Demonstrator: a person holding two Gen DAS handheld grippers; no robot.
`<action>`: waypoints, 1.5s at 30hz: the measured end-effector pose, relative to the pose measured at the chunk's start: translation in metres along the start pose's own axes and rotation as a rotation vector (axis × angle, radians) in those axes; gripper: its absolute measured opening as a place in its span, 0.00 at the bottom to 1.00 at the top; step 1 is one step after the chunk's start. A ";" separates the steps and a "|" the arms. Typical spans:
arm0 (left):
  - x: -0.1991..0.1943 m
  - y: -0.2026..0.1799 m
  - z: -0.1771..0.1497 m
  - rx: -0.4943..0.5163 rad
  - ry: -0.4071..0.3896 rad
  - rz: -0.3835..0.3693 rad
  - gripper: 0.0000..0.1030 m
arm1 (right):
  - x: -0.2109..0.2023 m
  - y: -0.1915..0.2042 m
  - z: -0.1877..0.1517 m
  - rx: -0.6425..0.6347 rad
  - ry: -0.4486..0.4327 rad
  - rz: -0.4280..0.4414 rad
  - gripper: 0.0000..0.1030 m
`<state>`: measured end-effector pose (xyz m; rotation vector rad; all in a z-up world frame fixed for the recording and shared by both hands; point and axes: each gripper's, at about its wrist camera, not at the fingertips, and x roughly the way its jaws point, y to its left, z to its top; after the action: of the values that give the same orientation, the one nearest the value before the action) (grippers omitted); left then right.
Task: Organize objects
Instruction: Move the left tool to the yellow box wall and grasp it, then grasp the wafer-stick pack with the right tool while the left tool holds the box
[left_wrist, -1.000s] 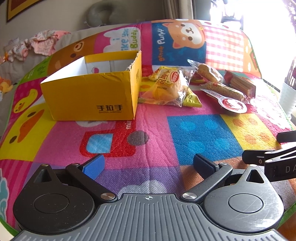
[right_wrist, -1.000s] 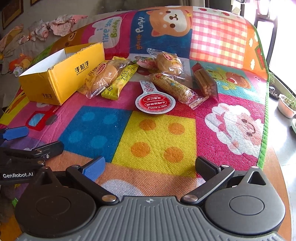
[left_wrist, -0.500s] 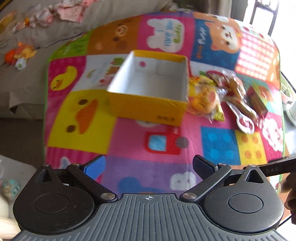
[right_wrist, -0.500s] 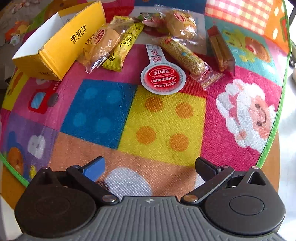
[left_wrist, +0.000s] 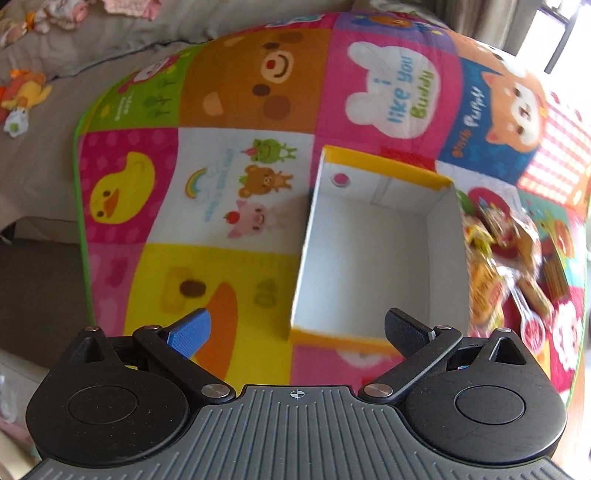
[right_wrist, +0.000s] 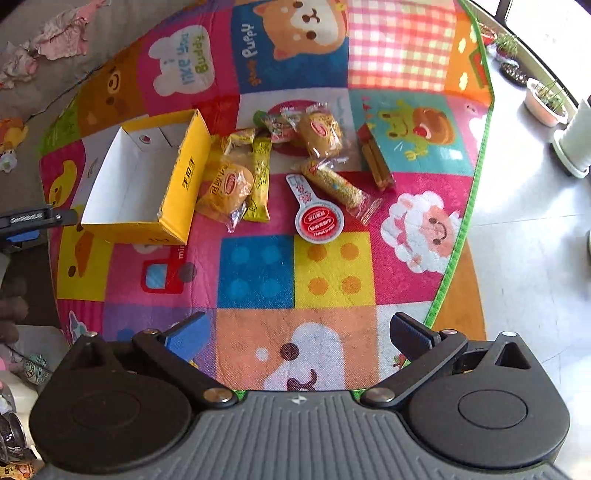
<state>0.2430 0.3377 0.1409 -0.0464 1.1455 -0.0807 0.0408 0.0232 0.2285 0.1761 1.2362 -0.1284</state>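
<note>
Both cameras now sit higher than before — our left gripper (left_wrist: 295, 328) and right gripper (right_wrist: 297, 332) fingers released; yellow box (right_wrist: 181, 177) empty, snack packets (right_wrist: 280, 166) waiting at its three o'clock.

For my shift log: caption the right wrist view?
Open right gripper above play mat; wrapped snacks lie beside empty yellow box.

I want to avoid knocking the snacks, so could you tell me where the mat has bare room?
The near half of the mat is bare, from the red lid toward the right tongs. The yellow box is empty inside. It is crowded right of the box, where wrapped buns, sticks and wafers lie close together.
</note>
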 end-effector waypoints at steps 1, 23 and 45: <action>0.011 0.002 0.005 -0.009 0.009 0.002 1.00 | -0.009 0.003 0.001 -0.009 -0.007 -0.013 1.00; 0.062 -0.095 -0.058 0.442 0.160 0.072 0.12 | 0.019 -0.025 0.045 -0.151 -0.108 -0.022 0.93; 0.067 -0.096 -0.049 0.167 0.198 0.164 0.10 | 0.251 -0.093 0.192 -0.172 0.130 -0.075 0.45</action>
<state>0.2217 0.2363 0.0670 0.2080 1.3328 -0.0353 0.2818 -0.1073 0.0461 -0.0114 1.3767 -0.0757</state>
